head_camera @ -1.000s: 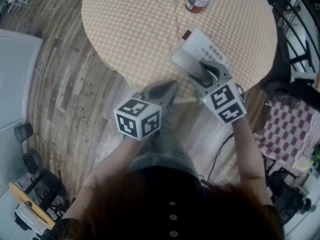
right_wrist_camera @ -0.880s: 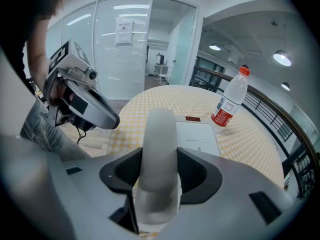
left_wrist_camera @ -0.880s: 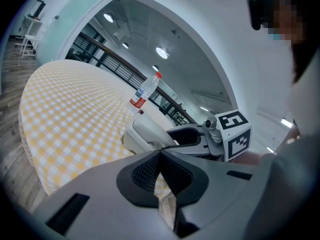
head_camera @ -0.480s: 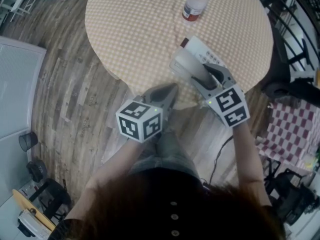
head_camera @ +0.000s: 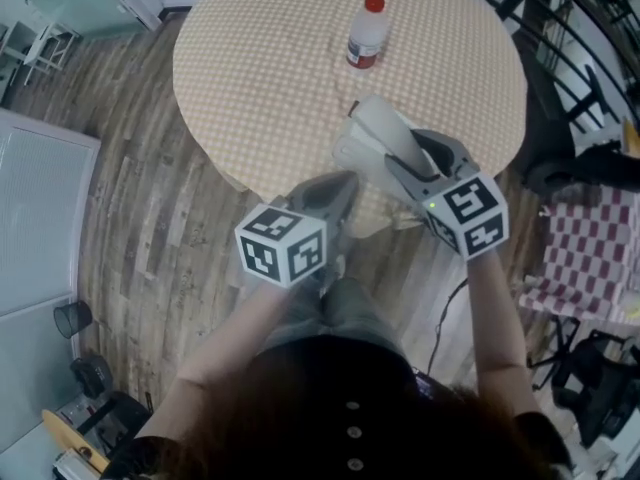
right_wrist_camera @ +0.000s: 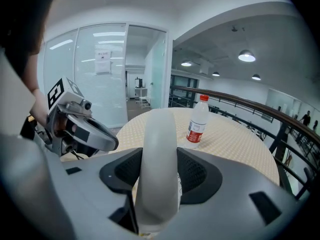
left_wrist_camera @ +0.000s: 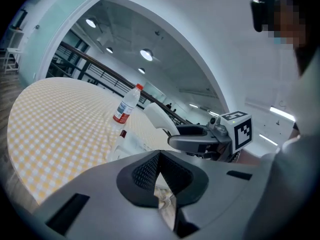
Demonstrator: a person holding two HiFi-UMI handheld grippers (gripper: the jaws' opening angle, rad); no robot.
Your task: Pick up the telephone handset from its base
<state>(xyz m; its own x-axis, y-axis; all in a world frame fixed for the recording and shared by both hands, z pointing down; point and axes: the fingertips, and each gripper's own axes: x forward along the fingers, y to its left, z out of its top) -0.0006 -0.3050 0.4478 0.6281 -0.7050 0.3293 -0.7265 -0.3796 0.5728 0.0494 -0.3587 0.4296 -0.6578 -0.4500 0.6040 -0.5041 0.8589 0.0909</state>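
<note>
Right tool (head_camera: 410, 152) is clamped on the telephone handset (right_wrist_camera: 160, 149), held above its base (left_wrist_camera: 132, 141) on the tabletop (head_camera: 270, 78); left tool (head_camera: 342, 180) is closed, empty.

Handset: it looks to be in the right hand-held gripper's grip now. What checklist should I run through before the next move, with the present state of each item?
1. Grip: right hand-held gripper is shut on the handset, with a jaw on each side of its middle. Ok.
2. Lift: the left gripper view shows the handset raised above the base. Ok.
3. Cord from handset to base: none can be made out. Cannot tell.
4. Bottle: upright, farther back on the table, apart from the handset. Ok.
5. Left hand-held gripper: shut, empty, apart from the phone. Ok.
</note>
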